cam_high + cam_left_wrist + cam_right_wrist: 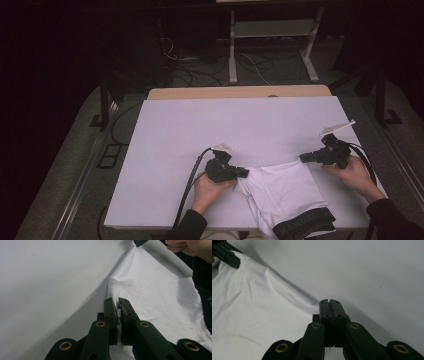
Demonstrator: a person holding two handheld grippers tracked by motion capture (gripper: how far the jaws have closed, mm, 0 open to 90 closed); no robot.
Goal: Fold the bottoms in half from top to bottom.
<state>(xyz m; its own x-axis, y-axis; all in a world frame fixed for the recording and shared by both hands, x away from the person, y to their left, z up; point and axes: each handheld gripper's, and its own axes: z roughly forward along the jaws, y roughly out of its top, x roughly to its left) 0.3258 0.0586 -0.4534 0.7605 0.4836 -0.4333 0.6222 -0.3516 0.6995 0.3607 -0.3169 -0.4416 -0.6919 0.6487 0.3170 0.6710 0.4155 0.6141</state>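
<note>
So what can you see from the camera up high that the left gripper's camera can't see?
High view alone: the black waistband of the white cloth garment, the wooden table edge, the floor cables. Left gripper view alone: the left gripper up close, jaws pinching a stitched hem. Both share the garment, the white table cover and the person's right hand.

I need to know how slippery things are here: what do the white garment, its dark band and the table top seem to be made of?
Garment: thin, soft white knit, probably cotton; it creases, and a stitched hem shows. Band: dark woven elastic, seemingly, with faint lettering. Table top: smooth matt white sheet, maybe laminate; material uncertain.
</note>
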